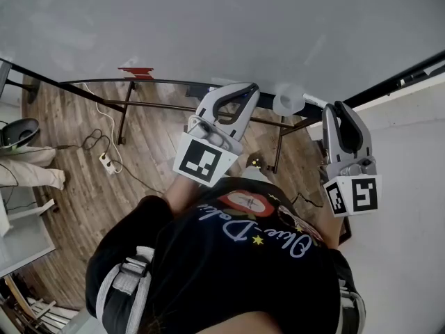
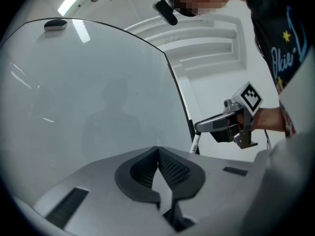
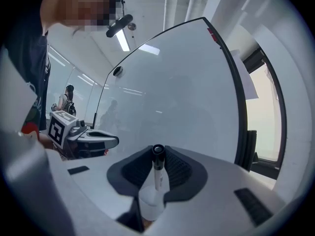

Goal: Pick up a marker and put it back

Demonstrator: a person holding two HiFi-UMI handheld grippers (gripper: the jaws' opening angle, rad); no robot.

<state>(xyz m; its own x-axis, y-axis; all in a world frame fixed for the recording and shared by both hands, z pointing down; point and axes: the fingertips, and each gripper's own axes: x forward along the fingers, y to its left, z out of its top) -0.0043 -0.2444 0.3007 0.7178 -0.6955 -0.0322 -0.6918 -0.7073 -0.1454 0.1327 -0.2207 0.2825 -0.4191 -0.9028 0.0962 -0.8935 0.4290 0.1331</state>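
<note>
A white marker (image 3: 156, 180) with a black end (image 3: 158, 150) stands upright between the pads of my right gripper (image 3: 158, 156), which is shut on it. From the head view the marker (image 1: 289, 103) pokes out left of the right gripper (image 1: 332, 110), close to the whiteboard (image 1: 208, 26). My left gripper (image 2: 158, 150) has its jaws together with nothing in them and faces the board (image 2: 98, 97). It sits left of the right one (image 1: 245, 92). In the left gripper view, the right gripper (image 2: 216, 124) holds the marker (image 2: 194, 144) near the board's edge.
A red item (image 1: 136, 71) clings to the whiteboard's lower edge, and a dark one (image 2: 55, 24) sits near its top. The board's black stand (image 1: 125, 113) rests on wood floor with a power strip (image 1: 106, 162) and cables. Someone's legs (image 1: 28, 169) are at left. A white wall (image 1: 410, 158) is at right.
</note>
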